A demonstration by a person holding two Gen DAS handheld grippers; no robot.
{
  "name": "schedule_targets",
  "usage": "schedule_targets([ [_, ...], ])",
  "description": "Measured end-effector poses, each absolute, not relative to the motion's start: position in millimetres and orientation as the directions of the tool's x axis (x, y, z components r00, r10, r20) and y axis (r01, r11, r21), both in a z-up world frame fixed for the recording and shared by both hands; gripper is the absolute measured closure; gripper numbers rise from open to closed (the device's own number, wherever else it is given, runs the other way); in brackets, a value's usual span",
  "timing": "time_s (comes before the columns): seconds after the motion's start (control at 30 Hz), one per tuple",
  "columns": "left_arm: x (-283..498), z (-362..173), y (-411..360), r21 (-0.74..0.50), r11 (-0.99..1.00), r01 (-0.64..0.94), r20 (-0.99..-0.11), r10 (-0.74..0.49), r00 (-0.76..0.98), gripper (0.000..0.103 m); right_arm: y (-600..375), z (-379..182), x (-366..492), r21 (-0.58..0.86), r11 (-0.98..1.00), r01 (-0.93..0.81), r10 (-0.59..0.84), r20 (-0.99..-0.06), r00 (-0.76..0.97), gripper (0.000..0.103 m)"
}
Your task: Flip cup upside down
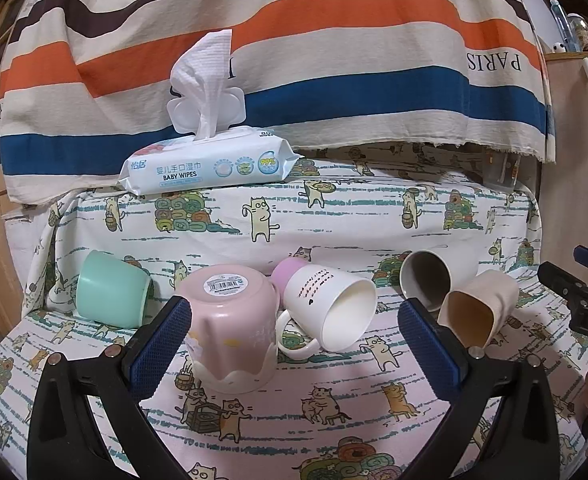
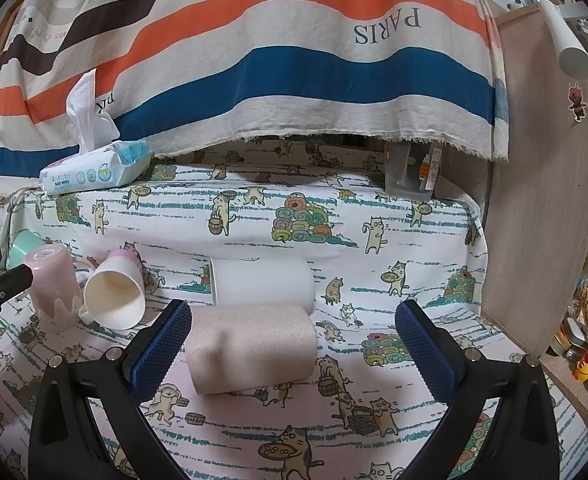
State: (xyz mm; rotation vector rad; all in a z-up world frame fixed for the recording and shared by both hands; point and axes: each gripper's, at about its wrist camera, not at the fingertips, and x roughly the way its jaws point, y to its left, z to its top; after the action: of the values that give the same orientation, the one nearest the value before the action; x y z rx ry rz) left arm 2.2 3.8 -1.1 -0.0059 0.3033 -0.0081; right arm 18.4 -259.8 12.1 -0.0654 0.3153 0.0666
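Note:
A pink cup [image 1: 230,328] stands upside down on the cat-print cloth, barcode label on its base, next to my left gripper's left finger [image 1: 160,344]. My left gripper [image 1: 294,344] is open and empty. A white mug with a pink base [image 1: 330,304] lies on its side beside it. A mint cup [image 1: 110,294], a grey-white cup [image 1: 426,278] and a beige cup [image 1: 478,308] also lie on their sides. In the right wrist view my right gripper [image 2: 294,344] is open around the lying beige cup [image 2: 250,348], with the white cup [image 2: 262,282] behind it.
A pack of baby wipes [image 1: 206,164] sits on the raised ledge at the back. A striped cloth [image 1: 294,40] hangs behind. A wooden panel [image 2: 542,200] stands at the right, with small items [image 2: 586,344] beyond it. A clear box [image 2: 412,176] sits on the ledge.

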Motion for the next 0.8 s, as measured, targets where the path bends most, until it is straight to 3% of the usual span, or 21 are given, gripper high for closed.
schedule_targets([
  [0.8,3.2,-1.0,7.0,-0.007,1.000,0.008,-0.299,-0.010,0.954,0.000,-258.9,11.7,20.1,-0.055,0.995,-0.080,0.058,-0.322,0.945,0.000],
])
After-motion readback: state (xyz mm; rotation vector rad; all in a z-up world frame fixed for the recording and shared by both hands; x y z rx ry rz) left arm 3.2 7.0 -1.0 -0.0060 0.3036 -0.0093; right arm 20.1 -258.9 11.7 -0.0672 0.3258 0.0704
